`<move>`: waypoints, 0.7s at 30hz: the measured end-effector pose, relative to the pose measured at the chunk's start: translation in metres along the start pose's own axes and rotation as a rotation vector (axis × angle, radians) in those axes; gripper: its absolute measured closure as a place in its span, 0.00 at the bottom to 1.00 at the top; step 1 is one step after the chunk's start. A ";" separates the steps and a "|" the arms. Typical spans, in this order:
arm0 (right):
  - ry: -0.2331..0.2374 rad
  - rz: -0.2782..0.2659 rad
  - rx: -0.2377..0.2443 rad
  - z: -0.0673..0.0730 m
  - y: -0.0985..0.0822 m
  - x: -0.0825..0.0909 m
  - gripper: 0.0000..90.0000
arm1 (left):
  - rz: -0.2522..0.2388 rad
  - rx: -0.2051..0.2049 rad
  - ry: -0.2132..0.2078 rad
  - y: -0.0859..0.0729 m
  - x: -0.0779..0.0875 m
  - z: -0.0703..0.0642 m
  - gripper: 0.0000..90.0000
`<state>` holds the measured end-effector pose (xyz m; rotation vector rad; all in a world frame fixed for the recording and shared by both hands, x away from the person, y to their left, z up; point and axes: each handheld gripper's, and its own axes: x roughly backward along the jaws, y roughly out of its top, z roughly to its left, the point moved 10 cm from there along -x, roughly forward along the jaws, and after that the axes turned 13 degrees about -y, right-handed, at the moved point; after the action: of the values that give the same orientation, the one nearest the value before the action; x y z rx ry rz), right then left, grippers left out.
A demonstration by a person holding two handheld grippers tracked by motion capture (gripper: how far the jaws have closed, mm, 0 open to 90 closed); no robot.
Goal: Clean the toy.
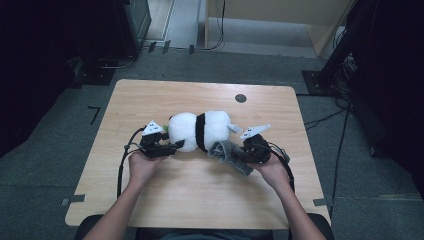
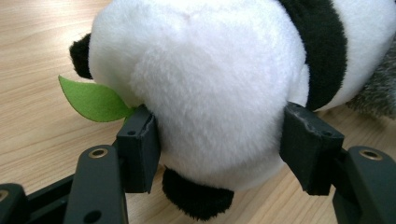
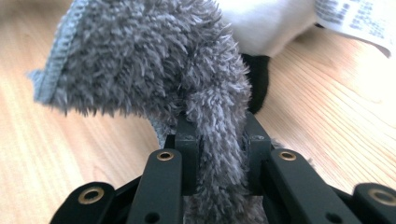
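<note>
Plush panda [image 1: 200, 131] lying on its side near the middle of the wooden bench [image 1: 200, 200], black band around the body, white label at its right end. Green felt leaf [image 2: 93, 100] sticking out from the plush on the left gripper view, beside a black ear. Grey fuzzy cloth [image 1: 227, 154] draped just in front of the panda's right half, touching it, one end raised.

Left tongs [image 1: 172, 147] set level at the panda's left end, jaws partway open and pressed into the white fur on both sides; plush clamped between the pads, as seen in the left gripper view [image 2: 219, 154]. Left hand [image 1: 142, 165] wrapped round the gripper body from below, forearm coming in from the lower edge, angled toward the centre.

Right tongs [image 3: 217, 140] nearly closed, pinching a fold of the grey cloth between the pads, cloth rising and curling over above the jaws. Right hand [image 1: 272, 167] gripping its tool from the near side, forearm angled inward, grey plate on top tilted.
</note>
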<state>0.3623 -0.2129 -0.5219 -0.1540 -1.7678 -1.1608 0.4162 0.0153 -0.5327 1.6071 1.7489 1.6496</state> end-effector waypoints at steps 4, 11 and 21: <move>0.035 -0.016 0.054 0.017 0.006 0.004 0.83 | 0.001 0.000 0.001 0.001 0.000 0.000 0.39; 0.101 -0.029 0.120 0.051 0.029 -0.008 0.84 | 0.002 0.002 0.001 0.001 0.000 -0.001 0.39; 0.153 -0.013 0.189 0.084 0.060 -0.048 0.84 | 0.002 0.000 0.002 0.002 0.000 -0.001 0.39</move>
<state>0.3659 -0.0993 -0.5261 0.0584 -1.7330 -0.9815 0.4170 0.0141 -0.5310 1.6085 1.7481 1.6524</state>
